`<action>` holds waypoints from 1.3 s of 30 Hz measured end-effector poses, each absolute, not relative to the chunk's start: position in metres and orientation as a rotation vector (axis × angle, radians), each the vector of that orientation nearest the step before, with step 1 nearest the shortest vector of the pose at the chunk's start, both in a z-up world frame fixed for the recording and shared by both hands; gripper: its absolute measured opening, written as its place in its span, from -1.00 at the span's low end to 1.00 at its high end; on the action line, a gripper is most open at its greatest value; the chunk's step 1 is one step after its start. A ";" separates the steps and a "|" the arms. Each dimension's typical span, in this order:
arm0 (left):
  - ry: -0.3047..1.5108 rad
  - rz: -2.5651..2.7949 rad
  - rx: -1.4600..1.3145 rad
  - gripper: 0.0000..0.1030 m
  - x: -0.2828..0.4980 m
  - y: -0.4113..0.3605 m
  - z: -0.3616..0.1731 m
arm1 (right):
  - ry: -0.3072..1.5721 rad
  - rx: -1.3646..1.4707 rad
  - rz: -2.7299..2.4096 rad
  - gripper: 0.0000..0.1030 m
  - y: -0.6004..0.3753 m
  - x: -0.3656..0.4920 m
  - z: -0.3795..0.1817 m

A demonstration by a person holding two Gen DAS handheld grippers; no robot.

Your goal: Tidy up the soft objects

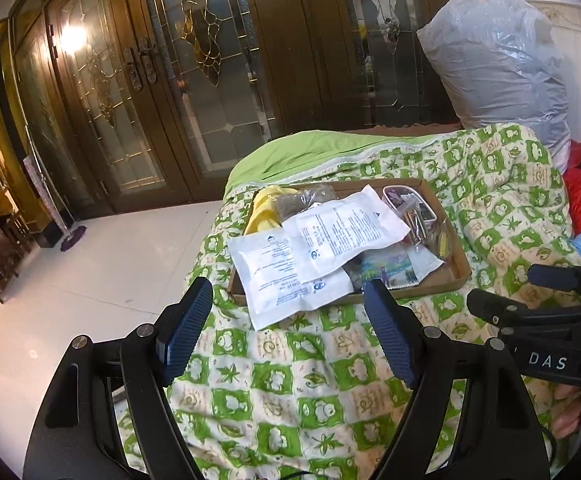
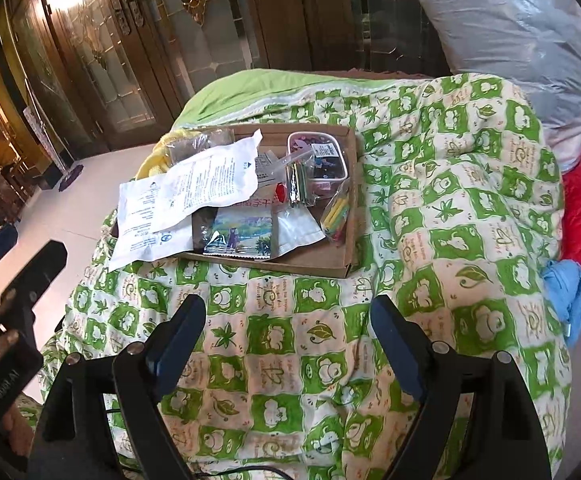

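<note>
My left gripper and right gripper both hang with fingers spread wide, gripping nothing, over a green-and-cream patterned quilt. Ahead on the quilt sits a shallow cardboard tray heaped with white printed pouches, a yellow plush item and small packets. Beyond: a pale tiled floor, wooden glass-paned doors, and a big grey plastic bag.

glass-paned wooden doors, white tiled floor
</note>
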State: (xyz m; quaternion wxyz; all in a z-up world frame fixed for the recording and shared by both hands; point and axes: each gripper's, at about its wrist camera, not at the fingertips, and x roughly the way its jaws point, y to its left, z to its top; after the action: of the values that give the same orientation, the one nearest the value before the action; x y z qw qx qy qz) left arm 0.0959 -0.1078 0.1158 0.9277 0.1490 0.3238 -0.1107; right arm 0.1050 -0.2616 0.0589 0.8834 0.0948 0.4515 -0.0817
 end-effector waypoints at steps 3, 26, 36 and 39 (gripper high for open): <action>0.661 -0.226 0.297 0.53 0.090 -0.105 0.117 | 0.924 0.196 -0.180 0.65 -0.259 0.099 0.061; 0.686 -0.278 0.249 0.53 0.076 -0.102 0.120 | 0.852 0.190 -0.188 1.00 -0.253 0.079 0.080; 0.684 -0.280 0.228 0.53 0.073 -0.101 0.123 | 0.838 0.196 -0.196 1.00 -0.254 0.074 0.084; 0.681 -0.275 0.225 0.53 0.073 -0.100 0.125 | 0.834 0.198 -0.199 1.00 -0.254 0.073 0.086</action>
State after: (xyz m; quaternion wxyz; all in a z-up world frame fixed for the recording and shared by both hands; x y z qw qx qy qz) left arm 0.0728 -0.1002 0.1247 0.9271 0.1100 0.3323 -0.1343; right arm 0.0729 -0.2538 0.0856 0.9048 0.0957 0.4035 -0.0962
